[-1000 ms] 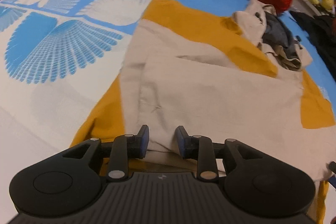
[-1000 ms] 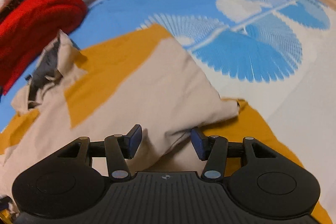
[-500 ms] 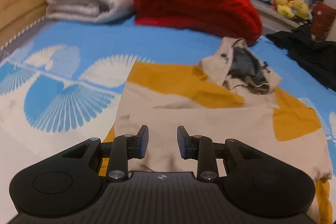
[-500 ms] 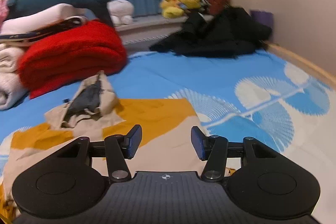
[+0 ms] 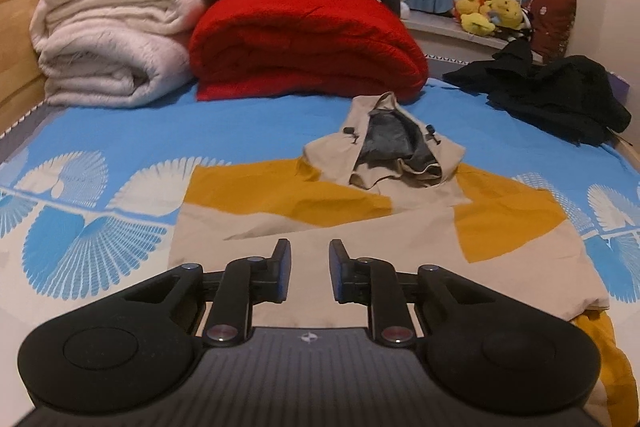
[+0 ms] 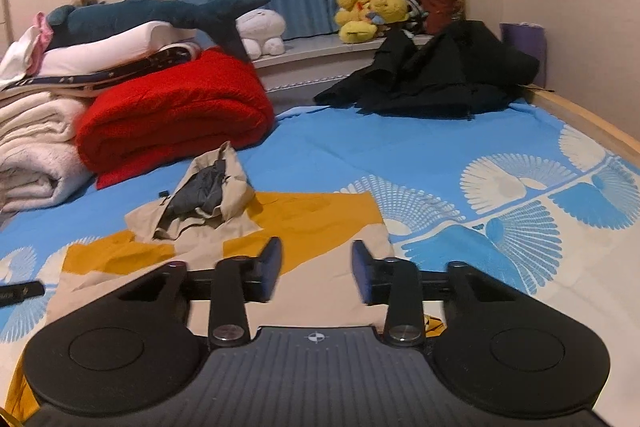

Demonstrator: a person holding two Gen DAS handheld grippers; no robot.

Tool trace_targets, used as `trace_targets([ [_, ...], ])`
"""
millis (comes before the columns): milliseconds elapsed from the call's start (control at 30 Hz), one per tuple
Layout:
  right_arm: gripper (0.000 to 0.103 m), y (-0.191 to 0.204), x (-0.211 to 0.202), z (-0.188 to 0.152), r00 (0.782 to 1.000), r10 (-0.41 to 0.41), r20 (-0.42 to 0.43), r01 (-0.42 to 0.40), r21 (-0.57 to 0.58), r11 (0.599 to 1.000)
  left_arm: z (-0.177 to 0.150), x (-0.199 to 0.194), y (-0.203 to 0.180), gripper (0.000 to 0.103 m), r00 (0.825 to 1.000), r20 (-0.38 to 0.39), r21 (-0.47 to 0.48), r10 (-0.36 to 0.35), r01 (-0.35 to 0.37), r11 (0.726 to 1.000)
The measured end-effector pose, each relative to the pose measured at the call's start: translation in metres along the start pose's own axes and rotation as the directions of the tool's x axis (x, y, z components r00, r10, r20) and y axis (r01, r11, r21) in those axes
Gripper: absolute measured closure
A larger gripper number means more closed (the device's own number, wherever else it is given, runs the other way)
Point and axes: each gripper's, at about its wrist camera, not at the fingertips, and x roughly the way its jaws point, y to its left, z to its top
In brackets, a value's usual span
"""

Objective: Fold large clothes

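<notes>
Nearest the lens, the left hand-held gripper hovered above the garment with nothing between its jaws, which were closing on air. The right hand-held gripper, likewise empty, was closing too, its jaws set wider.

Below both lay the task's thing, a beige-and-mustard hooded jacket, spread on the blue bed sheet with white fan motifs. Its sides appeared folded inward to a roughly rectangular body. Its grey-lined hood, at 12 o'clock from the left hand-held gripper, was not yet tucked.

Judged from this layout, the side folds were done. The hood and a final lengthwise fold remained.

Farther off, at 11 o'clock, sat a folded red fleece blanket and a rolled cream blanket. At 2 o'clock a crumpled black garment looked unfolded.
</notes>
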Motion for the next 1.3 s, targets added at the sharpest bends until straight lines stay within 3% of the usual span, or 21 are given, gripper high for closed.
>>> trace_targets([
  [367,0.069,-0.005,0.021,0.0,0.99,0.011,-0.138,-0.017,-0.042,0.999,0.003,0.005,-0.019,0.081,1.0,0.009,0.068,-0.019,0.018,0.998],
  [533,0.069,-0.006,0.03,0.004,0.985,0.01,-0.173,-0.017,-0.04,0.999,0.023,0.007,-0.027,0.081,1.0,0.008,0.103,-0.022,0.021,0.994],
  [667,0.069,-0.009,0.039,0.003,0.978,0.002,-0.208,-0.012,-0.044,0.999,0.056,0.031,-0.036,0.081,0.999,-0.028,0.07,-0.039,0.041,0.997],
  [933,0.069,-0.006,0.053,-0.002,0.966,0.017,-0.257,-0.031,-0.05,0.998,0.128,0.121,-0.057,0.08,0.997,-0.061,0.095,-0.04,0.046,0.994],
  [1200,0.069,-0.011,0.065,-0.012,0.955,0.017,-0.295,-0.029,-0.034,0.999,0.168,0.241,-0.063,0.08,0.979,-0.17,-0.024,-0.116,0.113,0.993],
  [1267,0.069,-0.012,0.068,-0.013,0.953,0.01,-0.303,-0.02,-0.029,0.999,0.178,0.269,-0.063,0.074,0.979,-0.171,-0.059,-0.108,0.099,0.993],
  [1300,0.069,-0.013,0.069,-0.013,0.952,0.007,-0.306,-0.015,-0.023,1.0,0.182,0.285,-0.063,0.063,0.978,-0.177,-0.083,-0.112,0.099,0.992],
])
